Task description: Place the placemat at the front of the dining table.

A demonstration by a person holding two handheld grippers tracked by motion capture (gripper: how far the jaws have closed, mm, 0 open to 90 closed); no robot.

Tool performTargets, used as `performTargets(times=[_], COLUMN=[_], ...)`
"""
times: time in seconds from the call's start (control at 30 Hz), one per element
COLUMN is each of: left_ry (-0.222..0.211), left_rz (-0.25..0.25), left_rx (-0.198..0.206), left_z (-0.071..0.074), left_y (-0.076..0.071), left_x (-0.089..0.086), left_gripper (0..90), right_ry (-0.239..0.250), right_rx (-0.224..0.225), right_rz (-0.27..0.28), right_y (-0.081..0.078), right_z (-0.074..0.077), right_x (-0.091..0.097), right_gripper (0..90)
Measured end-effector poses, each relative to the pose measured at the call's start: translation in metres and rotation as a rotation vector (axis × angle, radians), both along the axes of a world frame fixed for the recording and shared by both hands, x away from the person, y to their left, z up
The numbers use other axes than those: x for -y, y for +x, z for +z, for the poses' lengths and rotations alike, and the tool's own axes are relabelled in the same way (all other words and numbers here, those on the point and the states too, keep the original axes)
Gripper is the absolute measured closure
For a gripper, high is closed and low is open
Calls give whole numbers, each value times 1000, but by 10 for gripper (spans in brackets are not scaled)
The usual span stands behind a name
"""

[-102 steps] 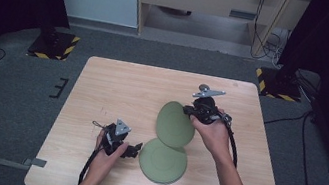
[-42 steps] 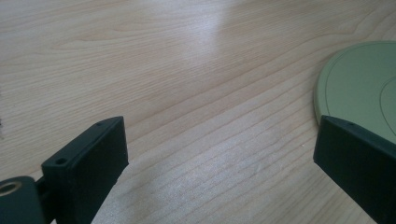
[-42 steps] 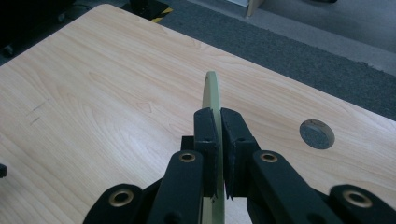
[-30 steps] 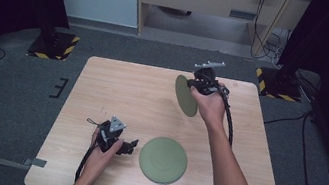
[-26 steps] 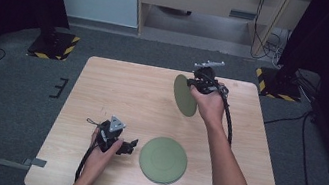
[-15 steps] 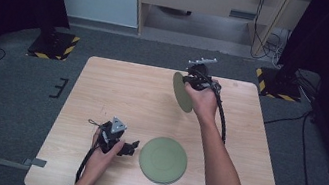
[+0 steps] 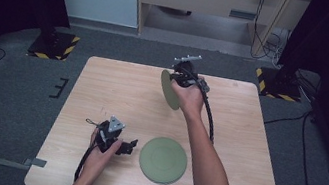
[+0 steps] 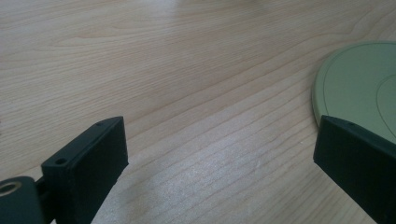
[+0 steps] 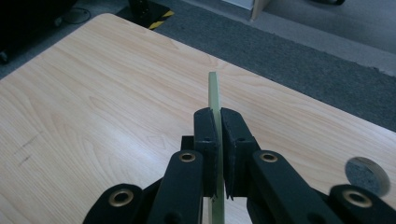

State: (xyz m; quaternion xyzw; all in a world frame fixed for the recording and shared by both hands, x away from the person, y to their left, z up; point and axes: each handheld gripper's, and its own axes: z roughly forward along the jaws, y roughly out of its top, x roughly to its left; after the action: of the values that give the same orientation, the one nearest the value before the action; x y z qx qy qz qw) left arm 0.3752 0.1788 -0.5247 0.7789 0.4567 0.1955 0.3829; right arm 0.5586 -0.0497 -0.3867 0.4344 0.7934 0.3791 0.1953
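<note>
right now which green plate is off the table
The far plate, held on edge by the right tool. The near plate lies flat on the table by the open left tool.

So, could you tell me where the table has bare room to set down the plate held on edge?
The table's left half and far-left corner are bare, as is the right side past the forearm. It is crowded near the front: the flat plate lies beside the left hand-held gripper. The right hand-held gripper holds the other plate at the far edge.

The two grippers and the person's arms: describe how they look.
Both the left gripper and the right gripper are black, each topped by a grey three-cornered plate and trailing a black cable. Their jaws are flat black blocks with small screw holes. The forearms are bare, no sleeves showing.
</note>
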Motion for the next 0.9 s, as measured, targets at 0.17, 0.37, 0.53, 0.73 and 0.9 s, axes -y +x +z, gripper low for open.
performTargets(times=[0.17, 0.37, 0.53, 0.73, 0.9], left_ry=[-1, -2, -1, -10, -12], left_rz=[2, 5, 8, 25, 49], left_rx=[-1, 2, 1, -1, -3], left_z=[-1, 0, 0, -1, -1], left_y=[1, 0, 1, 2, 4], left_x=[-1, -1, -1, -5, -10], left_gripper=[24, 23, 22, 20, 21], right_ry=[14, -15, -25, -13, -5], right_rx=[2, -12, -17, -32, -39], right_rz=[10, -12, -37, -67, -79], right_y=[0, 2, 4, 7, 10], right_z=[-2, -9, -13, -21, -26], right_x=[-8, 0, 13, 28, 36], right_gripper=[861, 861, 861, 861, 860])
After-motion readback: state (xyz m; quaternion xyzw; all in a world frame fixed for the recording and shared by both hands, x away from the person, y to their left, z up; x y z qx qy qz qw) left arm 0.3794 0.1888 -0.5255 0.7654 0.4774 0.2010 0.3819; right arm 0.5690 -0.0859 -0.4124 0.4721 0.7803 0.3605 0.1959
